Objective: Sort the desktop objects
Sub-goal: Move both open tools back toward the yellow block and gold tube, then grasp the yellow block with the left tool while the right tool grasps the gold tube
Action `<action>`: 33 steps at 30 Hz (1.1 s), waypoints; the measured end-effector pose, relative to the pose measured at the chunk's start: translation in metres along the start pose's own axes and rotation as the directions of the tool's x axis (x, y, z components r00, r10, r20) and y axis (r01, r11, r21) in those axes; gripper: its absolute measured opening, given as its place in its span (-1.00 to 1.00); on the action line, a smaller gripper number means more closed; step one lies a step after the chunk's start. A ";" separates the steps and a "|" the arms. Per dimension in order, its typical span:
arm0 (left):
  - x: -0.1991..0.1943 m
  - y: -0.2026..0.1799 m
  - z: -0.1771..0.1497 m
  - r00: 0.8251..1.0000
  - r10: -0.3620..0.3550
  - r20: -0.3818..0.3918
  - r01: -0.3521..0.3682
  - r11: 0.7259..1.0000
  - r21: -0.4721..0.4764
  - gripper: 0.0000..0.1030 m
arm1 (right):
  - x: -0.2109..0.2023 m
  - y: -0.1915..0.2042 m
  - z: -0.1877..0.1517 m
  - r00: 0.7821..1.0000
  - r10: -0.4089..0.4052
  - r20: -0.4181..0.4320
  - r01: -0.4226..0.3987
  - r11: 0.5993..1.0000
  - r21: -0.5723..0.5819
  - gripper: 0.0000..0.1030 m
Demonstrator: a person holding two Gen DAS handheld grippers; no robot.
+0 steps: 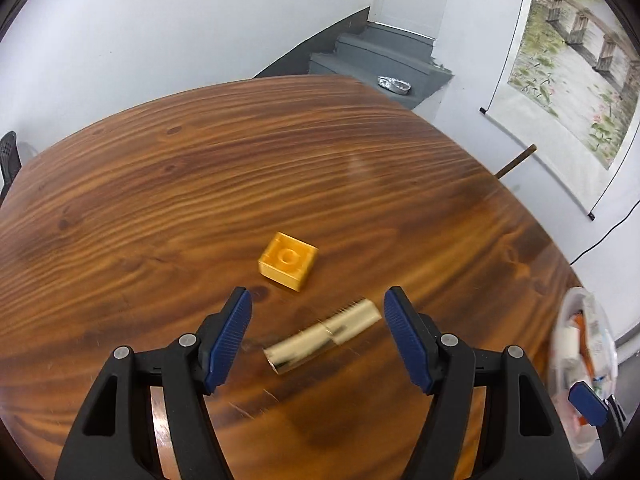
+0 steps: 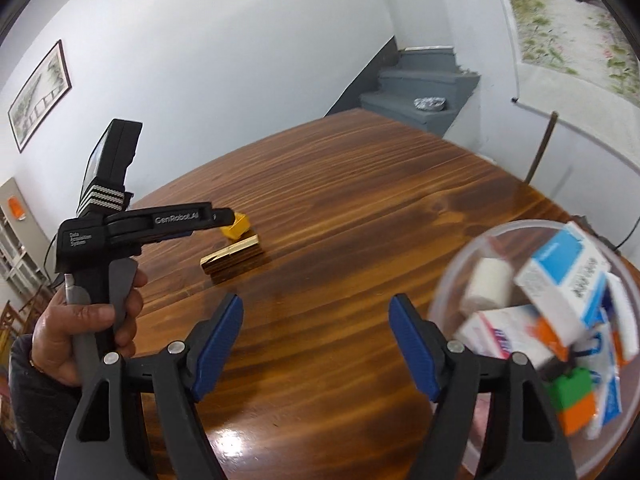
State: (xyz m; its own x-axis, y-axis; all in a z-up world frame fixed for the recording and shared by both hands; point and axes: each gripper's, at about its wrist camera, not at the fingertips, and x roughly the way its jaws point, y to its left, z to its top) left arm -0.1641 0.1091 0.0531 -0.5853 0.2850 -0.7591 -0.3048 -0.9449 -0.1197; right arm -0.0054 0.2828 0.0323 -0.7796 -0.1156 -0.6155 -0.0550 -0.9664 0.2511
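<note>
Each hand-held gripper, left (image 1: 318, 320) and right (image 2: 316, 330), gapes empty; the clear bowl (image 2: 460, 264) holds boxes (image 2: 560, 280) and blocks (image 2: 572, 396).

Glossy wooden table (image 1: 200, 184); shiny gold metallic tube (image 1: 322, 335).

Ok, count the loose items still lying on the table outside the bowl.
2. A yellow block lies ahead of the open left tool; a gold tube lies on its side between its fingers. Others may sit outside both views.
</note>
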 end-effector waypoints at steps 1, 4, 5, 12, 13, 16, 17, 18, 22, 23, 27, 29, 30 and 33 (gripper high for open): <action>0.004 0.002 0.001 1.000 0.004 -0.002 -0.004 1.000 0.007 0.40 | 0.007 0.004 0.001 1.000 0.005 -0.013 -0.005 1.000 -0.008 0.53; 0.017 0.004 0.005 1.000 0.026 -0.009 -0.026 0.998 0.049 0.40 | 0.024 0.016 0.004 0.999 -0.001 -0.040 -0.001 0.999 -0.032 0.53; 0.024 0.003 0.006 0.999 0.039 -0.012 -0.038 0.997 0.071 0.40 | 0.028 0.019 0.004 0.999 -0.002 -0.047 0.000 0.999 -0.037 0.53; 0.051 0.007 0.011 0.994 0.100 -0.032 -0.095 0.985 0.145 0.40 | 0.061 0.030 0.011 0.995 -0.017 -0.095 0.013 0.999 -0.045 0.53; 0.054 0.008 0.012 0.994 0.106 -0.036 -0.099 0.984 0.146 0.40 | 0.064 0.030 0.011 0.995 -0.020 -0.102 0.016 0.999 -0.045 0.53; 0.060 0.014 0.013 0.995 0.091 -0.050 -0.083 0.987 0.140 0.40 | 0.076 0.031 0.010 0.991 -0.023 -0.129 0.018 0.999 -0.042 0.53; 0.062 0.016 0.013 0.995 0.081 -0.051 -0.073 0.988 0.136 0.40 | 0.079 0.031 0.011 0.990 -0.023 -0.136 0.018 0.999 -0.040 0.53; 0.063 0.018 0.013 0.996 0.074 -0.050 -0.067 0.989 0.129 0.40 | 0.083 0.031 0.011 0.989 -0.023 -0.143 0.017 0.999 -0.037 0.53; 0.067 0.027 0.010 0.998 0.039 -0.044 -0.035 0.995 0.088 0.39 | 0.090 0.034 0.010 0.986 -0.019 -0.163 0.014 0.999 -0.033 0.53; 0.066 0.027 0.009 0.999 0.041 -0.032 -0.038 0.995 0.094 0.33 | 0.092 0.036 0.010 0.986 -0.020 -0.165 0.014 0.999 -0.035 0.53; 0.065 0.026 0.008 0.998 0.055 -0.019 -0.053 0.992 0.112 -0.22 | 0.093 0.040 0.010 0.986 -0.025 -0.162 0.017 0.999 -0.048 0.53; 0.064 0.026 0.008 0.998 0.050 -0.030 -0.046 0.993 0.109 -0.33 | 0.095 0.043 0.009 0.986 -0.027 -0.164 0.018 0.998 -0.053 0.53; 0.063 0.027 0.008 0.999 0.041 -0.036 -0.037 0.995 0.097 -0.33 | 0.097 0.045 0.008 0.986 -0.027 -0.167 0.018 0.998 -0.055 0.53; 0.060 0.036 0.011 0.999 0.030 -0.039 -0.027 0.998 0.058 -0.33 | 0.102 0.050 0.008 0.983 -0.016 -0.181 0.006 0.999 -0.054 0.53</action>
State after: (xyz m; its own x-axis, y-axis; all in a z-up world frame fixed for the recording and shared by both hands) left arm -0.2184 0.0943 0.0097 -0.5646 0.2503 -0.7865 -0.3319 -0.9413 -0.0614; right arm -0.0930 0.2242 -0.0119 -0.6527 -0.1397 -0.7446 -0.0262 -0.9781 0.2065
